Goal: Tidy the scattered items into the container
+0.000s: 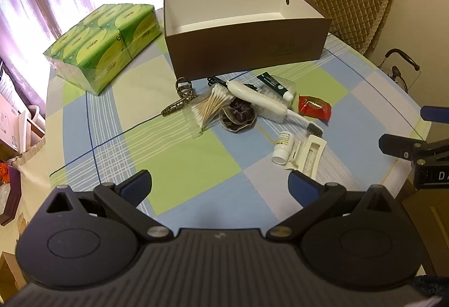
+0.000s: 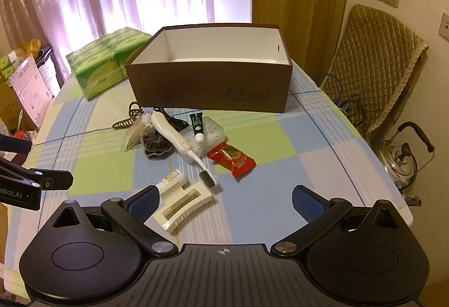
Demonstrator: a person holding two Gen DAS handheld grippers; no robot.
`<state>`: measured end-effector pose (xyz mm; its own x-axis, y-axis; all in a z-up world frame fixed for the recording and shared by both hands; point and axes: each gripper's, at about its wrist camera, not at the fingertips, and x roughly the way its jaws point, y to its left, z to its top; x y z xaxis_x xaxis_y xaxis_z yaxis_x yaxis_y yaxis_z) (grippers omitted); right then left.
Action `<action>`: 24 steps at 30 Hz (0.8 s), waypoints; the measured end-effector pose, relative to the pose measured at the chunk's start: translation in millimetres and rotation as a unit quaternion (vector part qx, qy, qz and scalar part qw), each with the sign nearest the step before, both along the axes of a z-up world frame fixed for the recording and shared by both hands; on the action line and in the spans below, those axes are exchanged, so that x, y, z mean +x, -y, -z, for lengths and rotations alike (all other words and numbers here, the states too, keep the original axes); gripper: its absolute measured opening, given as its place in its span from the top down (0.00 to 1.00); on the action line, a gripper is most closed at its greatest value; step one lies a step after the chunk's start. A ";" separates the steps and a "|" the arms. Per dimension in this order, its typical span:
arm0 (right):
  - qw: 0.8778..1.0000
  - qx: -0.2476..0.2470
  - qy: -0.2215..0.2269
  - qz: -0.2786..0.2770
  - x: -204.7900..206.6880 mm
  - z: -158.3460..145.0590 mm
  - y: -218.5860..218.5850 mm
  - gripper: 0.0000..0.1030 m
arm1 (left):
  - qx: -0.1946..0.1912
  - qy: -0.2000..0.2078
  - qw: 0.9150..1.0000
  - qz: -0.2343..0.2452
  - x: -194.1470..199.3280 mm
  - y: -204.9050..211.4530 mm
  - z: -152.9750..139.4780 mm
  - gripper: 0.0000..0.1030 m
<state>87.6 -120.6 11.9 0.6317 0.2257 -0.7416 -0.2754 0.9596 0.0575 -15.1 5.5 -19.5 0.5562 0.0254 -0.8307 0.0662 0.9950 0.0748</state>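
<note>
- The left gripper [image 1: 220, 185] is hovering low over the near edge of the checked tablecloth [image 1: 179, 155], its jaws standing wide apart and holding nothing.
- The right gripper [image 2: 226, 200] is likewise hanging over the near side of the table, jaws spread and empty; its left fingertip [image 2: 146, 202] is overlapping the white hair claw [image 2: 182, 207] in that view, though contact cannot be confirmed.
- The scattered items are lying in a loose heap between the grippers and the brown box [image 1: 247, 46], which is standing open at the far side; no items are showing in the visible part of its interior.
- The nearest items are the white hair claw and the small white bottle [image 2: 172, 180] just beside it; both are lying ahead and slightly left of the right gripper, and ahead and well right of the left gripper.
- The claw's long axis is running diagonally, near-left to far-right in the right wrist view, so the jaws are not lining up squarely across its narrow side.
- Judgement: the right gripper is sitting nearer to claw and bottle and is the likelier one to take them.
- Farther on, the electric toothbrush [image 2: 179, 138] is lying diagonally across the heap, bristles toward the grippers, with the red packet [image 2: 231, 159] to its right.
- The cotton swabs [image 1: 207, 108] and leopard clip [image 1: 176, 106] are lying on the left gripper's side.
</note>
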 end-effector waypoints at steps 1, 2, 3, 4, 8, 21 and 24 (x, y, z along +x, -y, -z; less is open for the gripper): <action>1.000 0.000 -0.001 -0.001 0.4 0.3 -0.5 0.00 | 0.000 0.000 1.000 0.000 0.2 0.0 0.2 0.01; 1.000 0.000 -0.001 -0.001 0.6 0.5 -0.9 0.00 | 0.001 -0.001 1.000 -0.001 0.6 0.3 0.1 0.01; 1.000 0.000 -0.002 -0.002 0.8 0.8 -1.1 0.00 | 0.001 -0.001 1.000 -0.001 0.8 0.6 -0.1 0.01; 1.000 0.000 -0.002 -0.003 1.0 1.1 -1.3 0.00 | 0.001 -0.001 1.000 -0.001 0.7 0.4 0.0 0.01; 1.000 0.000 -0.004 -0.006 2.6 2.3 -1.9 0.00 | 0.002 -0.002 1.000 -0.004 0.1 -0.5 1.1 0.01; 0.999 0.012 -0.006 -0.034 18.5 7.6 7.0 0.00 | -0.003 -0.008 0.999 -0.036 8.2 1.8 5.9 0.01; 0.999 0.012 -0.014 -0.036 22.2 12.4 13.6 0.00 | -0.015 -0.013 0.999 -0.040 13.9 3.9 10.3 0.01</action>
